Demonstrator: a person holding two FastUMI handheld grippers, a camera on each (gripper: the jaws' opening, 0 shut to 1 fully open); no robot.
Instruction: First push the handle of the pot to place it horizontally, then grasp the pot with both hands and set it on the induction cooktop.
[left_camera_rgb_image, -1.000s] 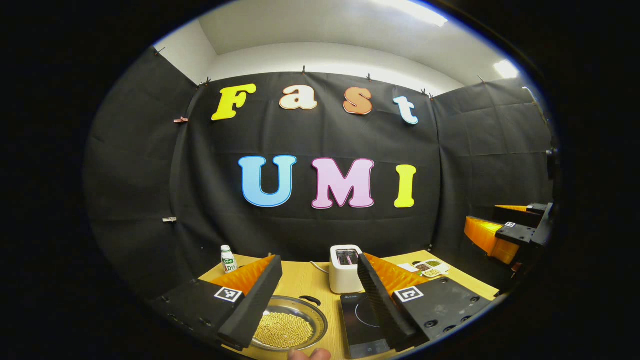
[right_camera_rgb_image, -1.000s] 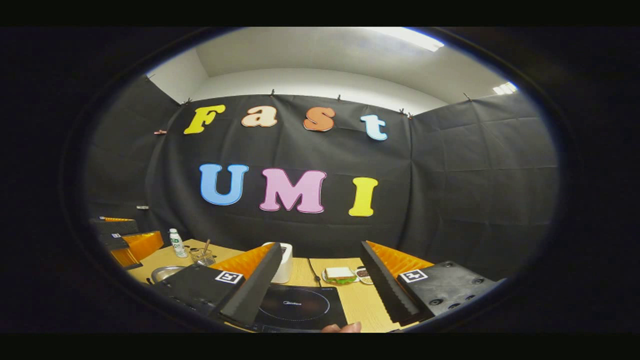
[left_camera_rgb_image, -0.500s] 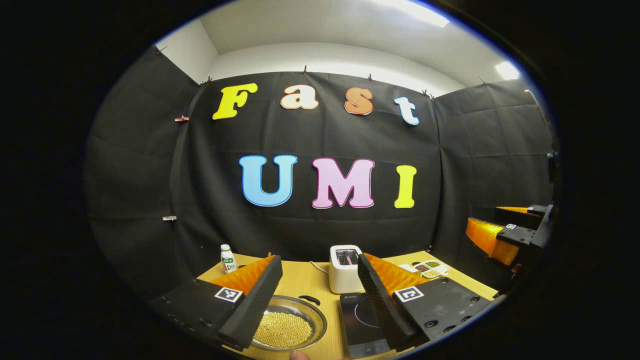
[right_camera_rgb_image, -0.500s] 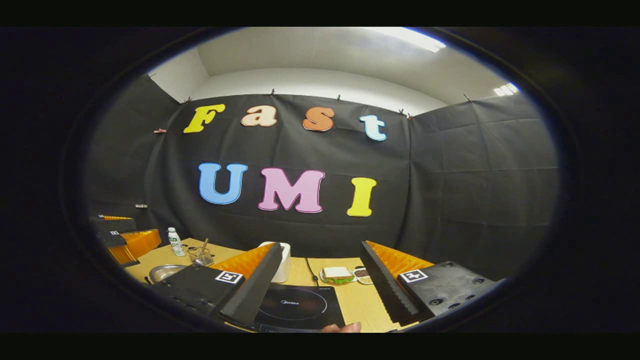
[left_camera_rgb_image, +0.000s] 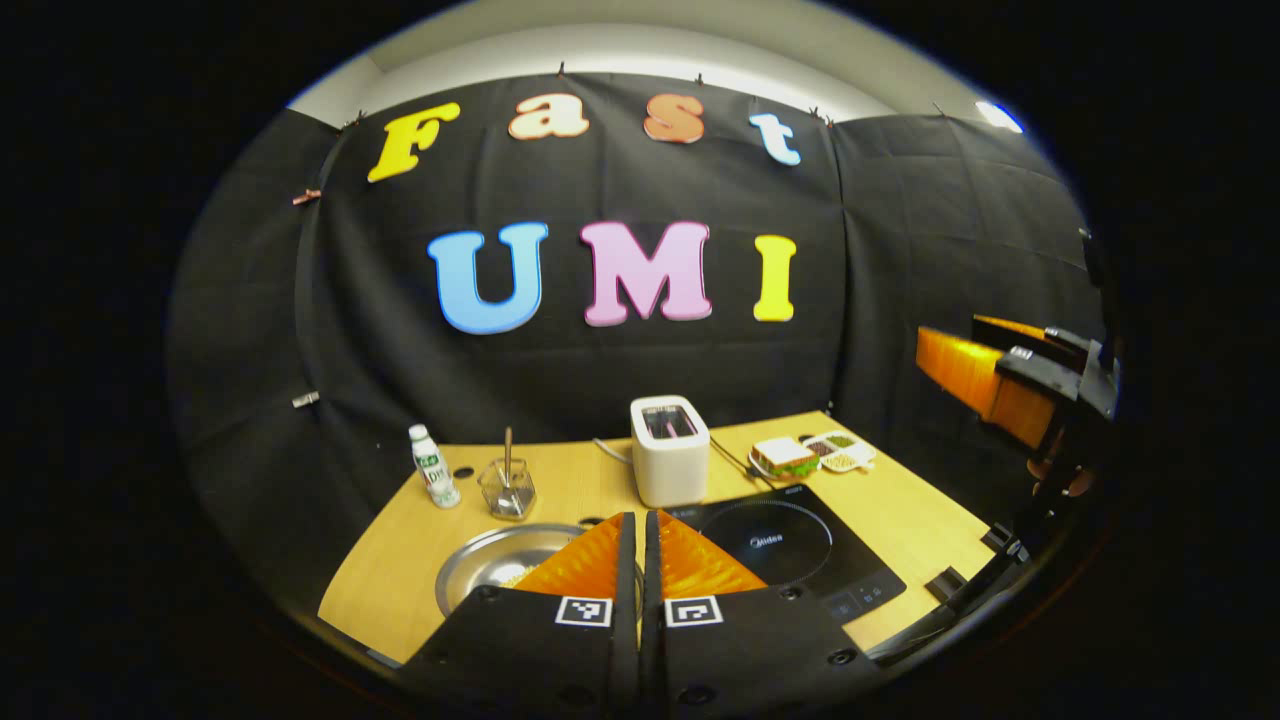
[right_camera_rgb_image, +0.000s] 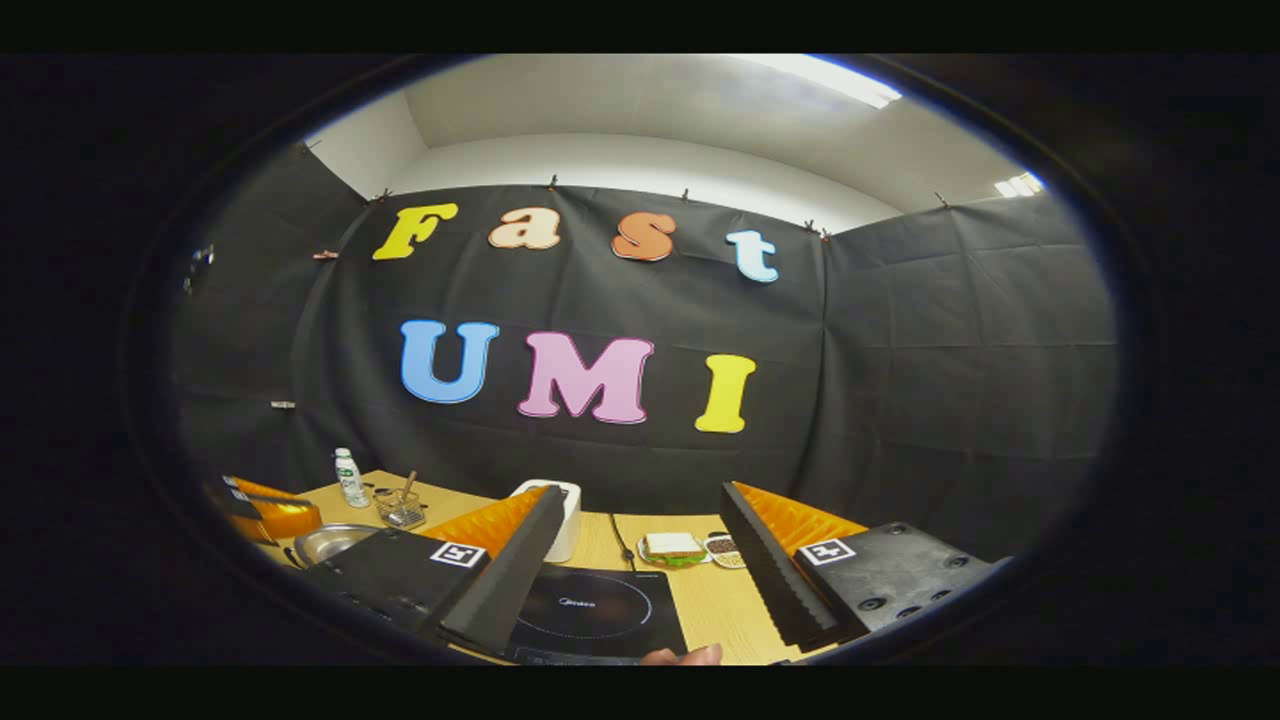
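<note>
Firstly, left gripper view —
Left gripper (left_camera_rgb_image: 640, 530): jaws clenched together on nothing, held above the near table edge.
Pot (left_camera_rgb_image: 490, 570): steel, on the wooden table (left_camera_rgb_image: 400, 560) at near left, partly hidden behind the fingers; handle not discernible.
Induction cooktop (left_camera_rgb_image: 790, 545): black, just right of the pot, its front near the table's near edge.
Toaster (left_camera_rgb_image: 668, 462): white, behind the cooktop.
Bottle (left_camera_rgb_image: 433, 480), glass (left_camera_rgb_image: 506, 490): back left, bare tabletop between them and the pot.
Right gripper (left_camera_rgb_image: 1000, 375): off the table's right edge, raised.

Right gripper view —
Right gripper (right_camera_rgb_image: 640, 570): jaws released, wide apart, nothing between.
Cooktop (right_camera_rgb_image: 595, 610): between the fingers, bare.
Pot (right_camera_rgb_image: 325, 542): far left, near the left gripper (right_camera_rgb_image: 265, 505).
Sandwich plate (right_camera_rgb_image: 675, 548): behind the cooktop.
</note>
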